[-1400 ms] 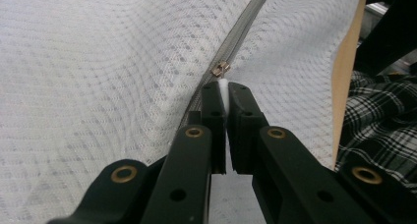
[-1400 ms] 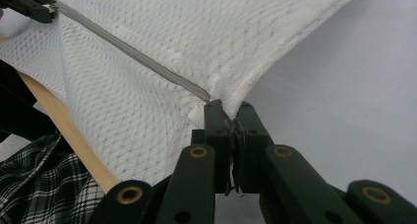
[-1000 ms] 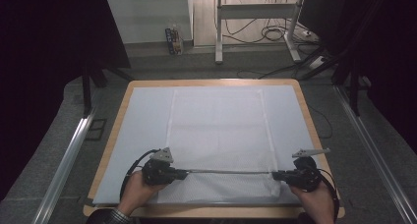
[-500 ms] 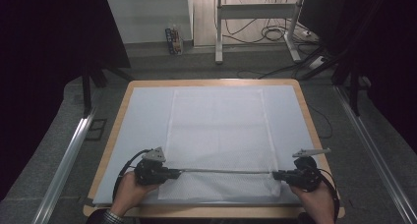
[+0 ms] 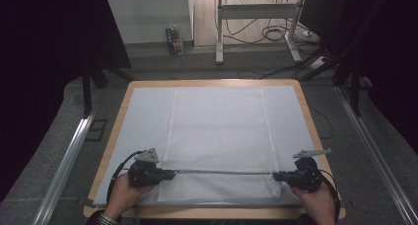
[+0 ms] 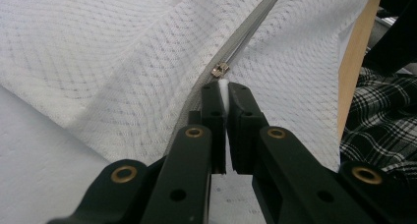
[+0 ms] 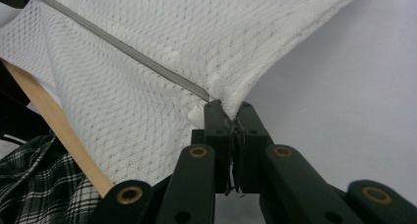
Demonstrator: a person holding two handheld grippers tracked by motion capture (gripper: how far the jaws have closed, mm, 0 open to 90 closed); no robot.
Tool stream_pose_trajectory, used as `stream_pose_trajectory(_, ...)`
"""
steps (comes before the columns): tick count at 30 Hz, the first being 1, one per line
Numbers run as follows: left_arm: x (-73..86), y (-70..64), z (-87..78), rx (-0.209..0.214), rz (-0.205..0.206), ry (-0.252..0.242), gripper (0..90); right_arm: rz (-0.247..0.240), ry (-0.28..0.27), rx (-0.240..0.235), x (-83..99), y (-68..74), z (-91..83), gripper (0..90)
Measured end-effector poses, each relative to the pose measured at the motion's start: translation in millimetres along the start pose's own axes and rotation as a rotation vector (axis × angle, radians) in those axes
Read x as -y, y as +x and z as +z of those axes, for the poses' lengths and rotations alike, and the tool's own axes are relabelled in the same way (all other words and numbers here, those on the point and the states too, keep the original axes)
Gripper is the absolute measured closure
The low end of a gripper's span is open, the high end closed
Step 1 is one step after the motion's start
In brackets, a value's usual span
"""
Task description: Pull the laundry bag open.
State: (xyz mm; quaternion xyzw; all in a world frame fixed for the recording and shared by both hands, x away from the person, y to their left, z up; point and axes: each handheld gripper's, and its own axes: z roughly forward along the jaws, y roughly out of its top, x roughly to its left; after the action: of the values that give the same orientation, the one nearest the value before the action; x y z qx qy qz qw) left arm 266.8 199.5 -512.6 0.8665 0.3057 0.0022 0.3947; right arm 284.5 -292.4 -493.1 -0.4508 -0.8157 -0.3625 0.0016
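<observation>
The mesh bag [image 5: 219, 136] lies flat on the bench [image 5: 305, 106], zipper [image 5: 222, 171] along its near edge. Left gripper [image 6: 225, 94] jaws clamp the white pull tab [image 6: 223, 89]. Right gripper [image 7: 229, 111] jaws clamp the bag's corner at the zipper end.

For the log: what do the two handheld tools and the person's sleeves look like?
Both tools, left and right, are black with brass-coloured rivets on the jaw links. Each carries a grey three-cornered plate and trails a black cable. A plaid cuff shows at the left wrist.
</observation>
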Motion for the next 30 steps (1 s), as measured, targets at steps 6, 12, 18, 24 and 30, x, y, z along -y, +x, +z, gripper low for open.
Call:
stream_pose_trajectory(6, 2.9, 1.4, -3.0, -0.006, -0.006, 0.004, 87.1, 0.003, -0.006, 0.002, 0.3, -0.6, -0.5, 85.4)
stream_pose_trajectory(12, 6.6, 2.9, -8.0, -0.020, -0.019, 0.001, 87.1, -0.003, -0.003, 0.012, 0.1, 0.3, -0.3, 85.4)
stream_pose_trajectory(18, 10.9, 5.4, -13.4, -0.026, -0.032, -0.005, 87.1, -0.001, -0.001, 0.024, 0.1, -0.5, -1.1, 85.4)
stream_pose_trajectory(24, 13.1, 7.5, -12.6, -0.024, -0.044, 0.007, 87.1, -0.001, 0.002, 0.020, 0.0, 0.0, -0.1, 85.4)
stream_pose_trajectory(30, 16.4, 12.9, -15.8, -0.026, -0.064, 0.004, 87.1, -0.002, 0.004, 0.018, -0.1, 0.0, 0.6, 85.4)
